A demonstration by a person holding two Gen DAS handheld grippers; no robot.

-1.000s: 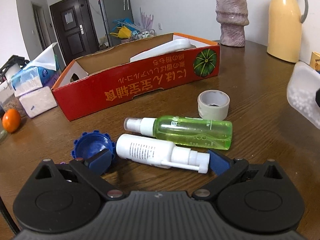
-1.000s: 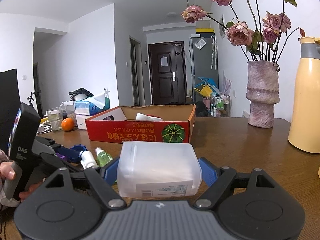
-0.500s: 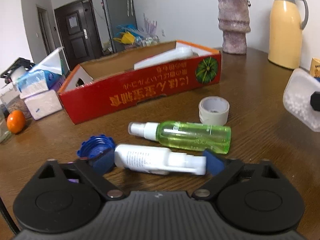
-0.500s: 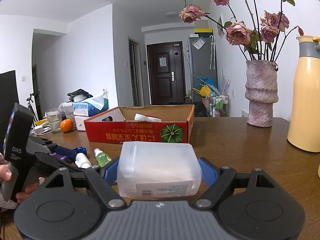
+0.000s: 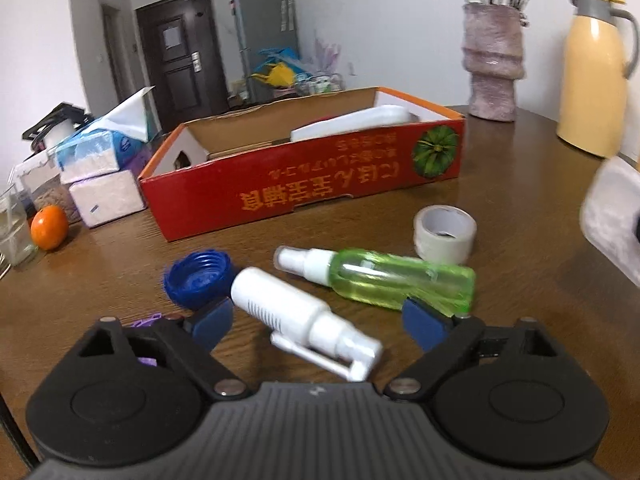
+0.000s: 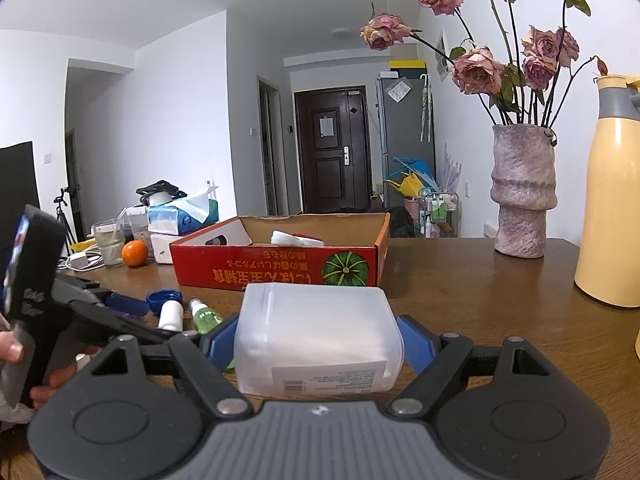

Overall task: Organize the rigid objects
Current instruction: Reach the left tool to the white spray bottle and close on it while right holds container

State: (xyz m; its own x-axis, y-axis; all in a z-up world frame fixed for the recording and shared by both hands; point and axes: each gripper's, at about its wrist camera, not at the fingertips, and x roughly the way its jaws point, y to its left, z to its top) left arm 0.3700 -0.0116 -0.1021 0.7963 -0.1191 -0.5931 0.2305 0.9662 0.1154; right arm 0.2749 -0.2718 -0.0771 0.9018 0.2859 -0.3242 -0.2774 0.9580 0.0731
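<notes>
Left wrist view: the left gripper [image 5: 318,322] hangs low over a brown wooden surface [image 5: 520,200], its blue pads set wide and its jaws opening. A white plastic spray bottle [image 5: 298,314] lies on its side between the pads, slanting from upper left to lower right with the nozzle end nearest the camera; neither pad presses on it. Just behind it lies a clear green spray bottle [image 5: 394,278], also on its side, white cap pointing left. A dark blue ribbed screw cap [image 5: 198,278] sits open side up at the white bottle's left end, touching or nearly touching it. A roll of pale tape [image 5: 444,234] stands just beyond the green bottle. Farther back is a long, shallow red cardboard box [image 5: 304,192] with a green pumpkin picture, holding a white object [image 5: 352,124]. An orange fruit [image 5: 49,227] and tissue packs [image 5: 100,160] sit at the left; a pinkish textured vase [image 5: 493,64] and a cream yellow thermos jug [image 5: 592,68] stand at the back right.

Right wrist view: the right gripper [image 6: 318,346] holds a translucent white plastic box [image 6: 318,342] with a printed label, both blue pads pressed against its sides, the jaws fairly wide around it. The box is up off the surface, in front of the red box. At the left edge, a person's hand [image 6: 16,354] grips the left gripper's handle.
</notes>
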